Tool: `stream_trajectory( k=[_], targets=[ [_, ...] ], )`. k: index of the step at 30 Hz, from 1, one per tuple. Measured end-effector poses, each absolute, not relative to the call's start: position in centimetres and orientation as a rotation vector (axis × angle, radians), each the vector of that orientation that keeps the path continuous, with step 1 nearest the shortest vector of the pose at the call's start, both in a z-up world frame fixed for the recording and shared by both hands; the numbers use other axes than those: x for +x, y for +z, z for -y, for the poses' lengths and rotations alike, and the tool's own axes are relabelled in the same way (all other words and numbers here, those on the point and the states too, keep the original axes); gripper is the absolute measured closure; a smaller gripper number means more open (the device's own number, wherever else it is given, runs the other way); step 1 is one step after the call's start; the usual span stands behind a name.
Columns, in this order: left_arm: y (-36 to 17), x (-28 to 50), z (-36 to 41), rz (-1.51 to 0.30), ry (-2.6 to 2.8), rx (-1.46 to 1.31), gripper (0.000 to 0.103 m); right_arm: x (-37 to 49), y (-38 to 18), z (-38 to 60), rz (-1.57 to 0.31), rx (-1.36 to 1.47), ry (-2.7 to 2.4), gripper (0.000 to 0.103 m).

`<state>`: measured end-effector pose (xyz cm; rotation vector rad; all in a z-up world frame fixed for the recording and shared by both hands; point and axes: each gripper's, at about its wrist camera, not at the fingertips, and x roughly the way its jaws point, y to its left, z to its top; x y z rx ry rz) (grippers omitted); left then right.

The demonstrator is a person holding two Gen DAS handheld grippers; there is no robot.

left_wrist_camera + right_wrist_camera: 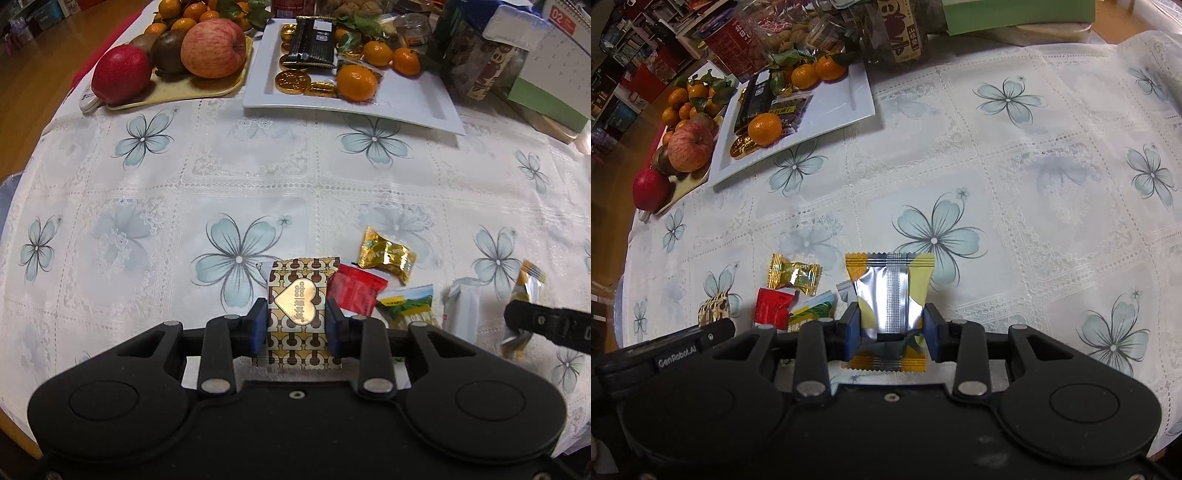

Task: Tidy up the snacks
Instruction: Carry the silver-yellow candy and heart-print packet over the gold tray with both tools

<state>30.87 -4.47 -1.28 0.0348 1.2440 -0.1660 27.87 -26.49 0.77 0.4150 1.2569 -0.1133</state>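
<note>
Snacks lie in a small cluster on the flowered tablecloth (258, 177), and each pair of tongs has one clamped between its blue pads. The left gripper (295, 325) is pinched on a brown-and-gold packet (297, 295) with a gold heart on its front, the packet standing upright between the pads. Just to its right lie a red packet (356, 291), a green-and-yellow packet (408, 304) and a white packet (463, 306); a gold candy (386, 254) lies a little beyond them. The right gripper (892, 328) is clamped on a silver-and-yellow packet (890, 291), seam side up. Far ahead of both tongs sits a white tray (417, 103) holding a black bar (314, 42), gold coins (291, 81) and tangerines (356, 83). Left of it, a yellow tray (177, 92) bears apples (212, 48).
</note>
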Motion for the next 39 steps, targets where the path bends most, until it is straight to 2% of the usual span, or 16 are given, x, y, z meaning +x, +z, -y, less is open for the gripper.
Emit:
stream_trajectory(
  k=[9, 15, 28, 39],
  targets=[
    [0.8, 24.6, 5.1, -1.130, -0.231, 0.088, 0.063, 23.4, 3.4, 25.9, -1.117, 0.359, -0.069, 0.065],
    [0.3, 20.2, 4.6, -1.142, -0.293, 0.054, 0.063, 19.2, 5.0, 25.6, -0.979, 0.277, -0.090, 0.065],
    [0.1, 12.8, 5.3, -1.090, -0.358, 0.037, 0.063, 8.6, 3.8, 26.2, -0.943, 0.448, -0.101, 0.065],
    [-1.6, 8.9, 6.0, -1.101, -0.355, 0.056, 0.063, 1.2, 2.2, 24.3, -0.951, 0.476, -0.159, 0.065]
  ],
)
